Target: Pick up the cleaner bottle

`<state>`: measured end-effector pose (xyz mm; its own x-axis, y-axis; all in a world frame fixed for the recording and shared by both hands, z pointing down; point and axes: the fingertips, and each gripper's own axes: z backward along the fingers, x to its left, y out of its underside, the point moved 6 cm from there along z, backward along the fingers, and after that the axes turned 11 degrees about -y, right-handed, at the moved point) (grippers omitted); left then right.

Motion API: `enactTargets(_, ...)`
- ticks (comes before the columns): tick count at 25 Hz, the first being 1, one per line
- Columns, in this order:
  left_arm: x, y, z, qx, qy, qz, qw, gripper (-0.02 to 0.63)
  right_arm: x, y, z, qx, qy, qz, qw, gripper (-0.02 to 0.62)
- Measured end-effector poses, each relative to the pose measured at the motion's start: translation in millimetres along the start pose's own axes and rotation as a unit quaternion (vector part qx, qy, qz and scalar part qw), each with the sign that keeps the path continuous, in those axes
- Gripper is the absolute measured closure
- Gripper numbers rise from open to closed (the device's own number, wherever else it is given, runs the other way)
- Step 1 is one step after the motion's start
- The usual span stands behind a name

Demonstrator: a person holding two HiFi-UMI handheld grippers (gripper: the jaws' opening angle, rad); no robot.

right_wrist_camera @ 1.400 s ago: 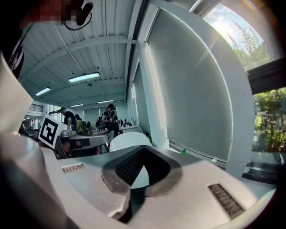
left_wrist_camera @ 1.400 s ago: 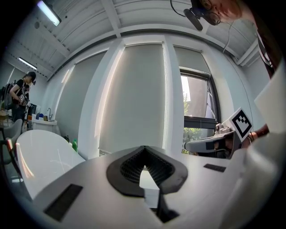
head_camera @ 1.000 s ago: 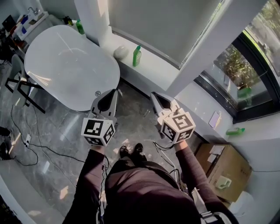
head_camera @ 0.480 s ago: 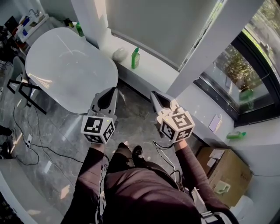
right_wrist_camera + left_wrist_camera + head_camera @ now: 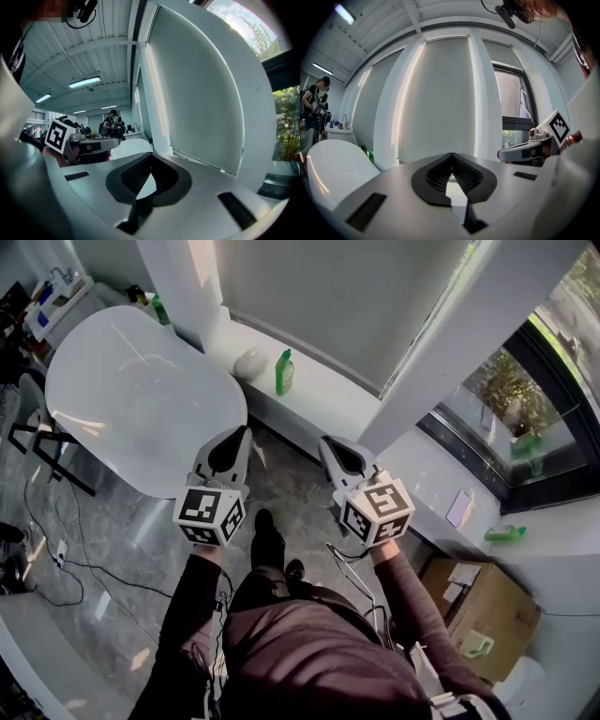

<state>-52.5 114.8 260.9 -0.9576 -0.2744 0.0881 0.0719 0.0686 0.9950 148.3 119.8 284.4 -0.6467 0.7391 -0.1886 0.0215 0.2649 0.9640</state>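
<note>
Grey marble floor (image 5: pixel 292 470) lies open ahead of the left tool (image 5: pixel 243 431) and right tool (image 5: pixel 324 442), up to the white window ledge (image 5: pixel 328 397). The white oval surface (image 5: pixel 141 390) crowds the left side. On the ledge, a white rounded object (image 5: pixel 249 363) stands just left of the green cleaner bottle (image 5: pixel 284 373); the bottle's right flank is open.

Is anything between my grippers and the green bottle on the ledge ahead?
Nothing visible: bare floor lies between the left gripper, the right gripper and the green bottle on the ledge. The white table is off left; a white rounded object sits beside the bottle.
</note>
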Motion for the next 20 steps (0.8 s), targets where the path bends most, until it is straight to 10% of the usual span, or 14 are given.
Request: enactTargets(20, 77.8, 21.9, -150.6, 0.048, 0.045, 0.008, 0.9978, 0.598, -78.2, -9.7, -126.1, 0.037, 0.041, -0.034, 0.998, 0.594)
